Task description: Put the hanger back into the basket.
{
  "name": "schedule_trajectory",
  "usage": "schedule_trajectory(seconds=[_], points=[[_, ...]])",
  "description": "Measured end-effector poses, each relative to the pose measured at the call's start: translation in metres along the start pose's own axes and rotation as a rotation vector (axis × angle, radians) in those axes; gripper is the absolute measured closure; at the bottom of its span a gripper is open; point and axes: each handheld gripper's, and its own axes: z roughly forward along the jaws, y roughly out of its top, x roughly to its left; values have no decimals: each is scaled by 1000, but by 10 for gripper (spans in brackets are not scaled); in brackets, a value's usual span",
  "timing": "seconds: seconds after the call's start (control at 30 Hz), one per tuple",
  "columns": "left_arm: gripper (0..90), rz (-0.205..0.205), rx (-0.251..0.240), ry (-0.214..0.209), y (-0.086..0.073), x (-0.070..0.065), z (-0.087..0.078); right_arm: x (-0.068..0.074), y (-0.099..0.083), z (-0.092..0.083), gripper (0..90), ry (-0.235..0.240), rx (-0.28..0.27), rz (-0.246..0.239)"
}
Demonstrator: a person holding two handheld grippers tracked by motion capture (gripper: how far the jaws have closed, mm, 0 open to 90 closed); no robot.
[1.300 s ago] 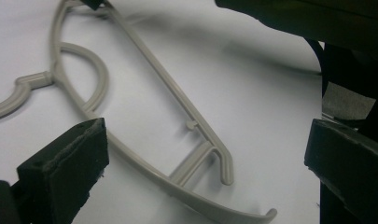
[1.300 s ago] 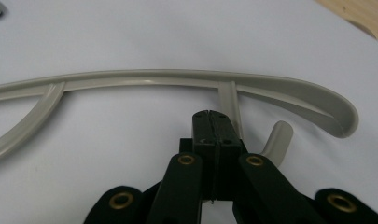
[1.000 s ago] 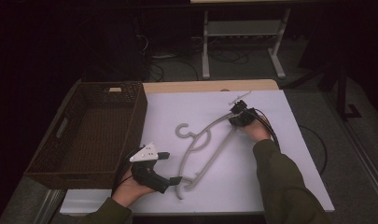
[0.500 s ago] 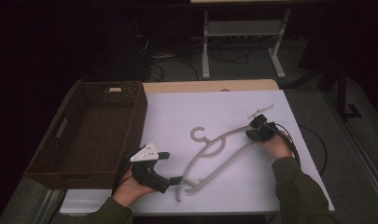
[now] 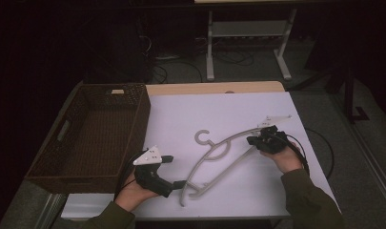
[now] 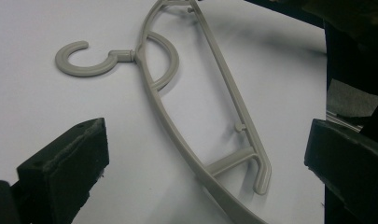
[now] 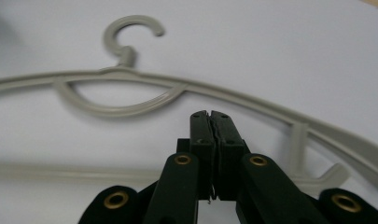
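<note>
- Where the white table [image 5: 228, 109] meets its left edge: brown wicker basket [image 5: 93, 131].
- Left gripper [image 5: 177, 183]: jaws spread wide, holding nothing, by the hanger's near end.
- Grey hanger [image 5: 219, 160]: flat mid-table, hook pointing away.
- Right gripper [image 5: 251, 140]: jaws pressed together at the hanger's right arm; grip on it unclear.

A dim lab or workshop: a white-topped table [image 5: 219, 109] stands on grey carpet, cables [image 5: 181, 62] trailing across the floor beside a metal stand [image 5: 248, 43] behind it.

right tool [image 5: 253, 140] has swung the hanger [image 5: 219, 157] rightward, toward the person.
</note>
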Motion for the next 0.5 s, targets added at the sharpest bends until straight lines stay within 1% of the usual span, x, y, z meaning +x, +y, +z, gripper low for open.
schedule_trajectory(seconds=[0.03, 0.1, 0.13, 0.17, 0.2, 0.23, 0.33, 0.37, 0.4, 0.5], points=[[0, 2, 2, 0, 0, 0, 0, 3, -2, -1, 893, 1, 6, -9], [0, 2, 2, 1, 0, 0, 0, 9, -6, -3, 895, 12, 3, -22], [0, 2, 2, 1, 0, 0, 0, 12, -9, -4, 895, 21, 7, -14], [0, 1, 2, 1, 0, 0, 0, 13, -10, -3, 895, 19, 5, -31], [0, 2, 2, 1, 0, 0, 0, 15, -12, -2, 895, 22, 23, -37], [0, 1, 3, 2, 0, 0, 0, 17, -14, -2, 896, 24, 25, -30], [0, 0, 4, 0, 0, 0, 1, 20, -17, 3, 896, 35, 48, -35], [0, 2, 5, -1, 0, 0, 1, 20, -17, 5, 896, 37, 47, -41], [0, 2, 5, -2, -1, 0, 1, 21, -18, 7, 896, 37, 60, -43], [0, 3, 4, -2, -1, 0, 1, 21, -18, 10, 896, 33, 64, -54]])
